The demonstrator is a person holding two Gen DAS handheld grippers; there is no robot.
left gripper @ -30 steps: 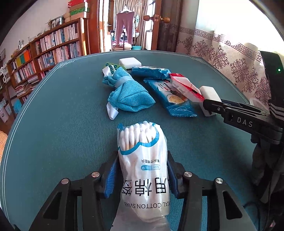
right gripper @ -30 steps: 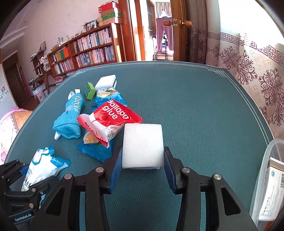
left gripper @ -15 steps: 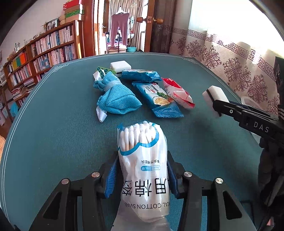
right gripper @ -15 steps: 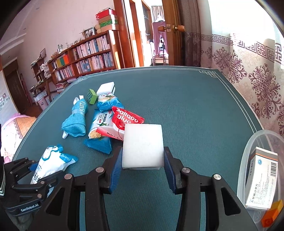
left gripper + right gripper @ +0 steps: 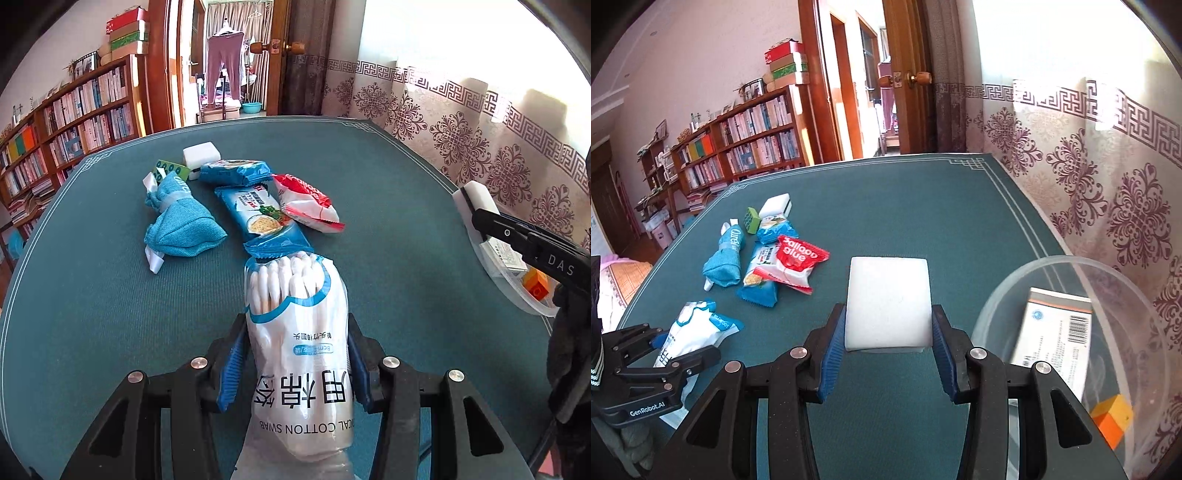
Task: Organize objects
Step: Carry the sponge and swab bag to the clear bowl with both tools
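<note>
My left gripper (image 5: 295, 354) is shut on a bag of cotton swabs (image 5: 295, 332), held above the green table (image 5: 92, 295). My right gripper (image 5: 888, 339) is shut on a white sponge block (image 5: 888, 302), just left of a clear plastic tub (image 5: 1015, 291) at the table's right edge. The tub holds a white box (image 5: 1056, 339) and an orange cube (image 5: 1112, 417). The right gripper with the sponge (image 5: 476, 195) also shows in the left wrist view. The left gripper with the swab bag (image 5: 690, 332) shows in the right wrist view.
On the table's far left lie a blue cloth bundle (image 5: 177, 221), two blue snack packs (image 5: 258, 214), a red and white glue pack (image 5: 306, 203), a green block (image 5: 168, 170) and another white sponge (image 5: 201, 155). A patterned curtain (image 5: 1108, 166) hangs to the right.
My right gripper has carried the sponge rightward, away from the pile and up to the tub. My left gripper has drawn back a little with the swab bag.
</note>
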